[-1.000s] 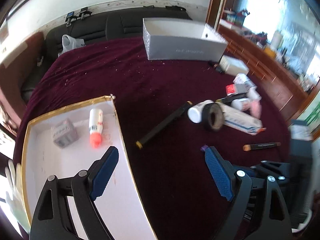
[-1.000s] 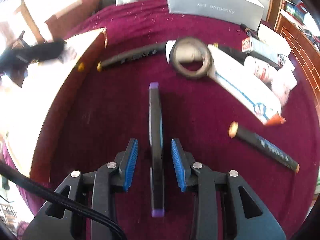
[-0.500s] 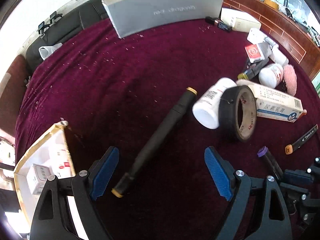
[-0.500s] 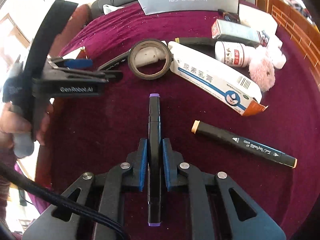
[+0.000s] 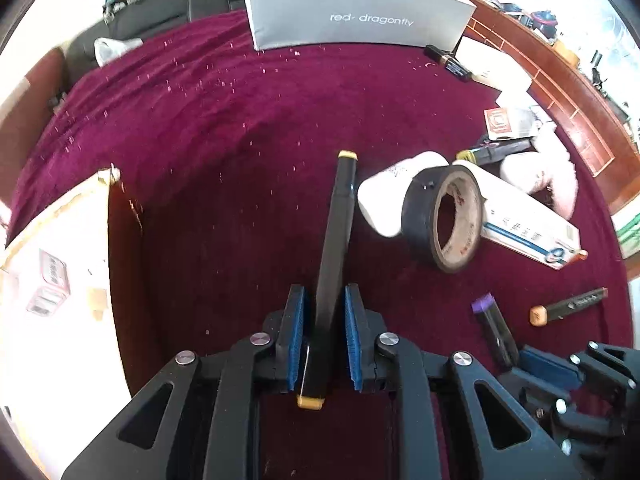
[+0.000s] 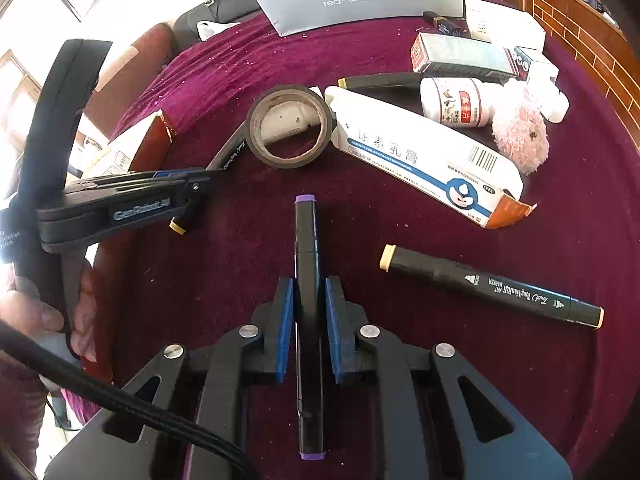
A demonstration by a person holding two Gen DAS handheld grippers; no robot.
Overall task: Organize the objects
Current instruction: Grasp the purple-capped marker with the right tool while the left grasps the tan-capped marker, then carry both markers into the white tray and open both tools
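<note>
A: Left wrist view: the left gripper (image 5: 320,336) has just been closing its jaws around the yellow-capped marker (image 5: 336,240), which lies on the maroon cloth (image 5: 224,128); the pads look pressed on it, though the edges are blurred.

B: And the right gripper (image 6: 307,328)?

A: Clamped on the purple-capped marker (image 6: 306,280). Just beside the yellow one stand a tape roll (image 5: 444,220) and a white bottle (image 5: 384,200), with a long ointment carton (image 6: 424,156) behind.

B: Containers?

A: The open white box (image 5: 60,280) at left holds small packets; the grey shoebox (image 5: 352,16) sits far back, contents hidden.
</note>
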